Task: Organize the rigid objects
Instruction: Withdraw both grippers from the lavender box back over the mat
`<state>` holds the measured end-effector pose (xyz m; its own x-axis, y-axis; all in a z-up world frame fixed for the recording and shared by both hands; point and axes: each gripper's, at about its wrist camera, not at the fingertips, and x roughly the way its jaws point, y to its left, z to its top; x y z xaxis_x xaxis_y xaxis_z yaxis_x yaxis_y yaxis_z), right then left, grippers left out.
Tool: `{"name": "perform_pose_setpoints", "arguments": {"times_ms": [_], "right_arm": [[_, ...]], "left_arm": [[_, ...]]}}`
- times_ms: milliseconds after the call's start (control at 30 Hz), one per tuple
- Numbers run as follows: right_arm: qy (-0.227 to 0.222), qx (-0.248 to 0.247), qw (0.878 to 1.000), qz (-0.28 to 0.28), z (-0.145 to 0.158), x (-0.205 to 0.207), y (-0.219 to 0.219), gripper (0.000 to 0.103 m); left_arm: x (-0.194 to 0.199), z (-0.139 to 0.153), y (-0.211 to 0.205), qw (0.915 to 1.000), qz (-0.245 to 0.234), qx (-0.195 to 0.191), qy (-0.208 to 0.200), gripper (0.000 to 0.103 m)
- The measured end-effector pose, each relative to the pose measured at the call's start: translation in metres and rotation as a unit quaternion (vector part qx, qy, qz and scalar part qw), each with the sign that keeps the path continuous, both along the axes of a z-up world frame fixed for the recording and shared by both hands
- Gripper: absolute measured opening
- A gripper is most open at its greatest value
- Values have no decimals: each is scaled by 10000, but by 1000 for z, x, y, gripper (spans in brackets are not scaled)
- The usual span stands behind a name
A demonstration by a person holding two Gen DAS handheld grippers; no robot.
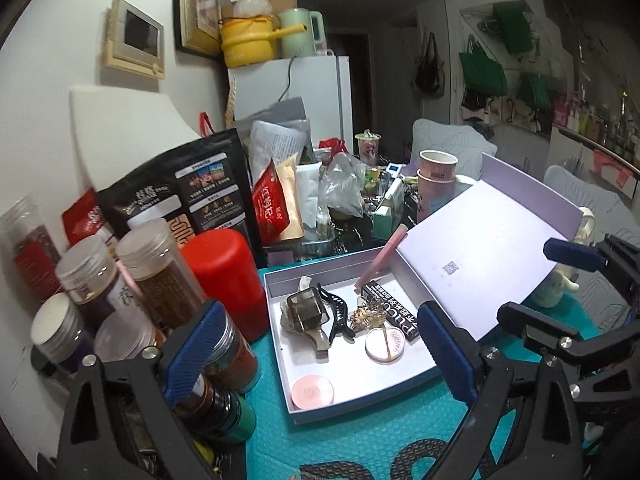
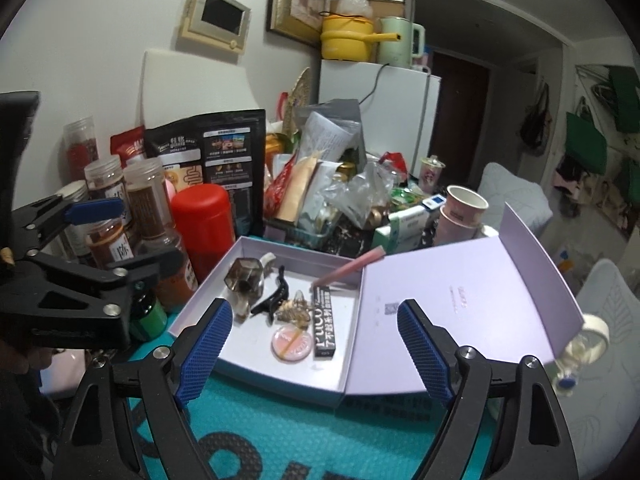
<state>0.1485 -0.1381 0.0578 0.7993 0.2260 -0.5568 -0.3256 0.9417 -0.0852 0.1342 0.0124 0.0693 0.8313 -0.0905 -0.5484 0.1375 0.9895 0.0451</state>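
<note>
Beyond both grippers' wide-open, empty fingers (image 2: 208,344) lies the open box (image 2: 224,356).

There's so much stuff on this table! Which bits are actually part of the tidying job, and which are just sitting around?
Part of the job:
- white box with its lid open
- black hair clip
- round pink compact
- black tube box
- both tools, left and right, open and holding nothing

Just lying about:
- red canister
- spice jars
- paper cups
- black pouch
</note>
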Motion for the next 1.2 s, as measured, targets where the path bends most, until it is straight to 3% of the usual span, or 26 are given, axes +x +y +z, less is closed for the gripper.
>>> {"name": "perform_pose_setpoints", "arguments": {"times_ms": [367, 633, 1200], "right_arm": [[96, 217, 9995, -227, -13, -37, -9, 91], [479, 461, 9971, -378, -34, -54, -15, 92], [702, 335, 9961, -411, -56, -70, -10, 92]], "left_arm": [[-34, -14, -5, 9997, 32, -126, 197, 98], [-54, -34, -4, 9993, 92, -214, 301, 98], [-71, -66, 0, 9960, 175, -436, 765, 98]]}}
